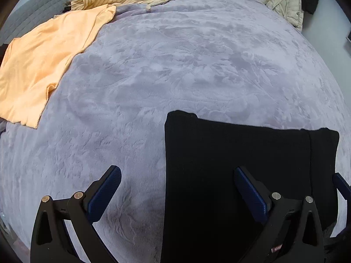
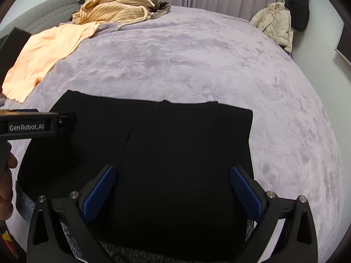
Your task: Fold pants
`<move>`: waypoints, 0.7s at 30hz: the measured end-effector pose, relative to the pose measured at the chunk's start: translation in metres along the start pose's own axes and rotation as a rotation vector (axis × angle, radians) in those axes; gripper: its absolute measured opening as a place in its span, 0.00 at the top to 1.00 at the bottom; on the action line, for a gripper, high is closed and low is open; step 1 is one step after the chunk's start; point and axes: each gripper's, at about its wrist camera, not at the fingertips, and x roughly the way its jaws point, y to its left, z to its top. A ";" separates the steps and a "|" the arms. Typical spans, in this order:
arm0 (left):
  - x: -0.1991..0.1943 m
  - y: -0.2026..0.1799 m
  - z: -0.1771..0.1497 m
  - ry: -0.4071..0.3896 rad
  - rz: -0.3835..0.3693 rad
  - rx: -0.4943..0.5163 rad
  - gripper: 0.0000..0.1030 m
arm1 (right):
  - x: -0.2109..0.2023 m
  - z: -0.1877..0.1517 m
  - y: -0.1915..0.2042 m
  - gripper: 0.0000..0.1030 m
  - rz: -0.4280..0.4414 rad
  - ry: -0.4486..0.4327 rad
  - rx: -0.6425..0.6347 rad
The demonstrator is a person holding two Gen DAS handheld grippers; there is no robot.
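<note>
While both grippers hang over the near edge of the bed, the black pants lie flat on the lilac plush blanket as a folded rectangle, far edge straight, near part running under the right gripper. A mottled grey strip shows along the pants' near edge in the right wrist view; cannot tell what it belongs to.

Right gripper: blue pads spread wide above the pants, nothing pinched between them.

Left gripper: fingers likewise spread wide; one pad over bare blanket, the other over the left edge of the pants, gripping nothing.

No containers in view. Loose on the blanket, far left corner: a peach garment laid flat, and a striped cream garment heaped beyond it. A cream jacket sits past the bed's far right corner.
</note>
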 end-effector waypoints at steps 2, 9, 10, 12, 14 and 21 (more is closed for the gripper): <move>-0.005 0.001 -0.013 -0.008 -0.018 0.001 0.00 | -0.009 -0.014 0.001 0.01 -0.004 -0.023 0.003; -0.024 0.001 -0.062 -0.081 -0.034 0.032 0.00 | -0.029 -0.051 -0.002 0.01 -0.044 -0.064 0.007; -0.026 0.000 -0.066 -0.090 -0.027 0.043 0.00 | -0.029 -0.054 -0.002 0.01 -0.045 -0.065 0.001; -0.034 0.000 -0.068 -0.095 -0.028 0.052 0.00 | -0.032 -0.056 -0.006 0.01 -0.035 -0.055 0.023; -0.050 0.004 -0.070 -0.114 -0.065 0.042 0.00 | -0.043 -0.057 -0.014 0.00 -0.021 -0.074 0.073; -0.040 -0.002 -0.087 -0.104 -0.046 0.091 0.00 | -0.044 -0.061 -0.010 0.00 -0.012 -0.104 0.048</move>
